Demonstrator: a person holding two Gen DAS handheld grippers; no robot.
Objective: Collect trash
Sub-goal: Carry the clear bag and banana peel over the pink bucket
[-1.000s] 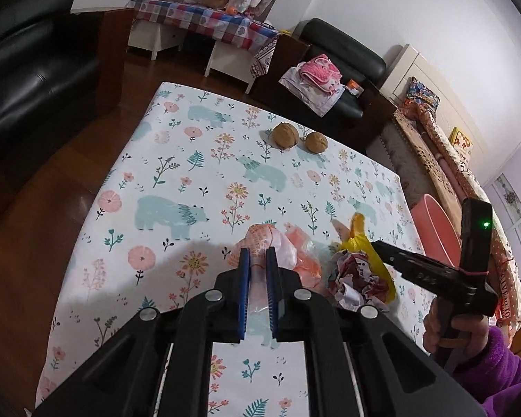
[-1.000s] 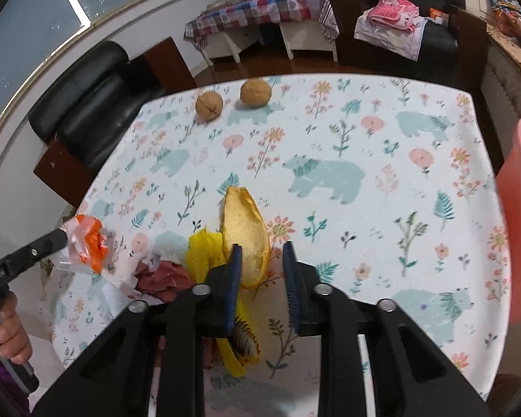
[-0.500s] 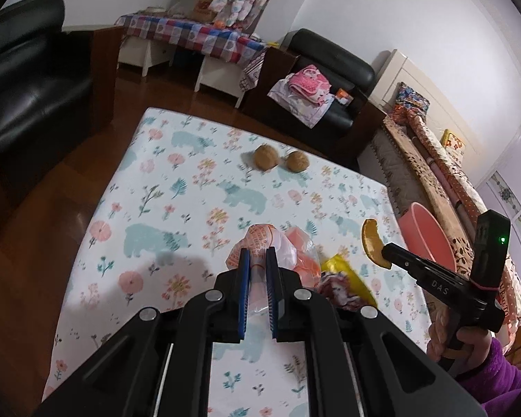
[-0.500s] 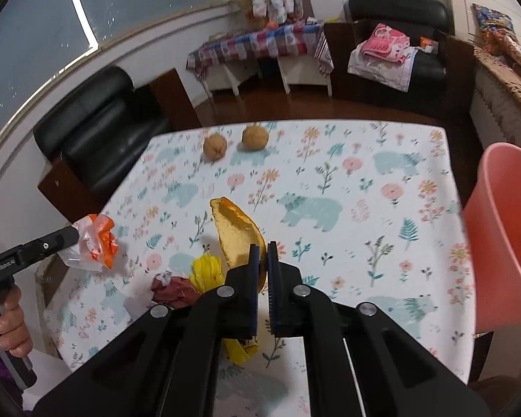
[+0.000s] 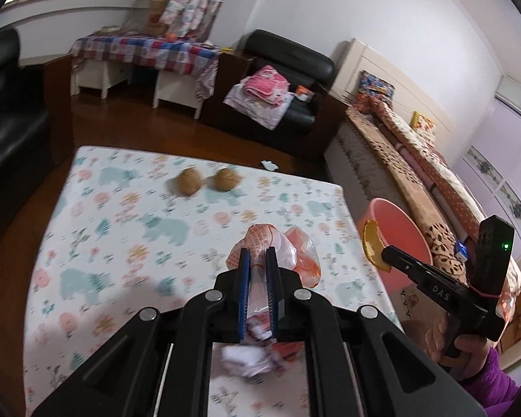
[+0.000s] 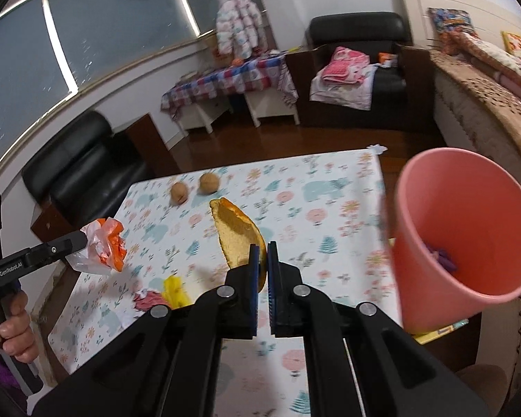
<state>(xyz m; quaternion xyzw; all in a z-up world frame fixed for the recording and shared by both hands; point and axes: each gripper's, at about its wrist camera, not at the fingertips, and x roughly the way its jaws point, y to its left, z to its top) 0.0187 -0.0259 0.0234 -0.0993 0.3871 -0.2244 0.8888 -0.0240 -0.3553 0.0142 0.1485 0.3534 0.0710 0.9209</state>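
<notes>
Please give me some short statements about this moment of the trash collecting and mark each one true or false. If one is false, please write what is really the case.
1. The right gripper is shut on the orange peel. True.
2. The left gripper is open and holds nothing. False: it is shut on the plastic bag.
3. Two walnuts lie near the far edge of the table. True.
4. The pink bin stands on the table. False: it stands beside the table, past its edge.
5. The bin is empty. False: something purple lies inside.
6. A yellow wrapper is on the table. True.
</notes>
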